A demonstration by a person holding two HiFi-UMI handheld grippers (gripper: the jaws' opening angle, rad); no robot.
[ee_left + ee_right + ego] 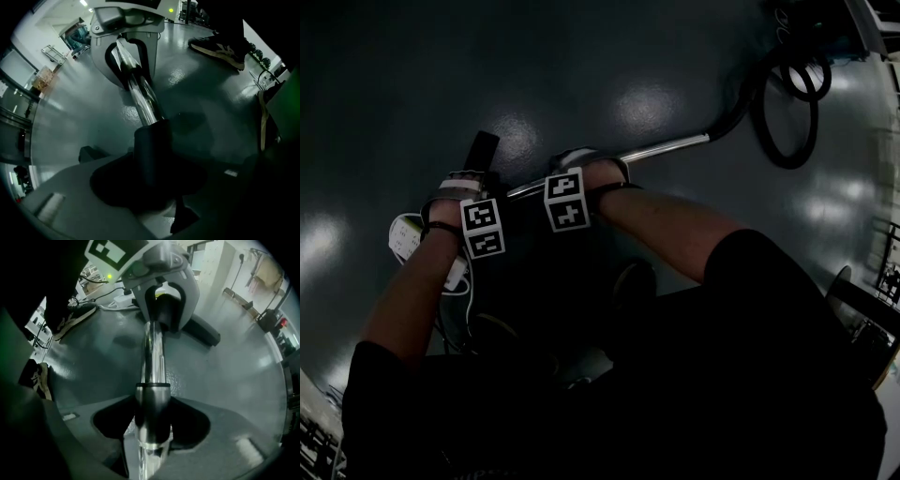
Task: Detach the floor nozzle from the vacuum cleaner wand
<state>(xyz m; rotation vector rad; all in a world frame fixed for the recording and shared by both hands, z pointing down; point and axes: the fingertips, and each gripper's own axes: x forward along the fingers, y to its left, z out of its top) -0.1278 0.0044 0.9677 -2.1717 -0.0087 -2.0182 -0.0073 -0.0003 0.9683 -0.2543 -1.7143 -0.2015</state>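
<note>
1. Two tongs point down at the vacuum cleaner wand (153,357), which lies flat on the floor (609,66). The left tongs (151,185) stand spread astride the black neck (152,150) of the floor nozzle (204,335). The right tongs (151,425) stand spread astride the bare chrome tube, and neither is pressing yet
2. Likely slip: polished chrome gives the right tongs little bite, so a pull may slide them along the tube instead of parting the joint
3. A skewed pull, or a catch left unreleased, would probably jam the neck
4. The floor is glossy dark grey with glare patches. The hose (769,122) coils at 1 o'clock, and a white power strip (405,234) at 8 o'clock could snag
</note>
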